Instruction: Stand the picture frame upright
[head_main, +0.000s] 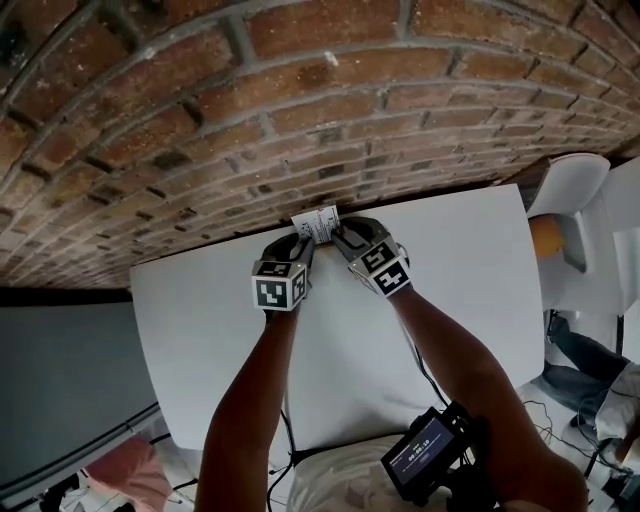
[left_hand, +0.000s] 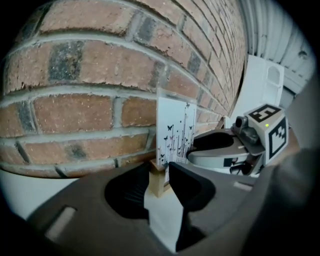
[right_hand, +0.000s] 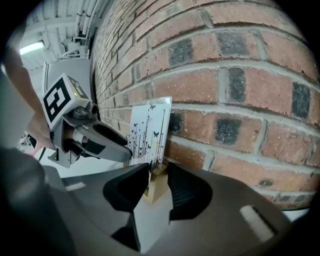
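The picture frame (head_main: 318, 224) is a white card printed with black butterflies and stems (left_hand: 175, 132), set upright in a small wooden base (left_hand: 159, 186). It stands at the far edge of the white table (head_main: 200, 330), close to the brick wall. My left gripper (left_hand: 159, 175) is shut on the base's left end, and it shows in the head view too (head_main: 297, 243). From the other side my right gripper (right_hand: 157, 175) clamps the same wooden base (right_hand: 156, 187), below the card (right_hand: 147, 132). Each gripper appears in the other's view, the right gripper (left_hand: 235, 150) and the left gripper (right_hand: 85, 132).
The brick wall (head_main: 300, 110) runs right behind the frame along the table's far edge. A white chair (head_main: 570, 200) stands at the right end of the table. A dark device with a lit screen (head_main: 425, 455) hangs near the person's body, and cables lie on the floor.
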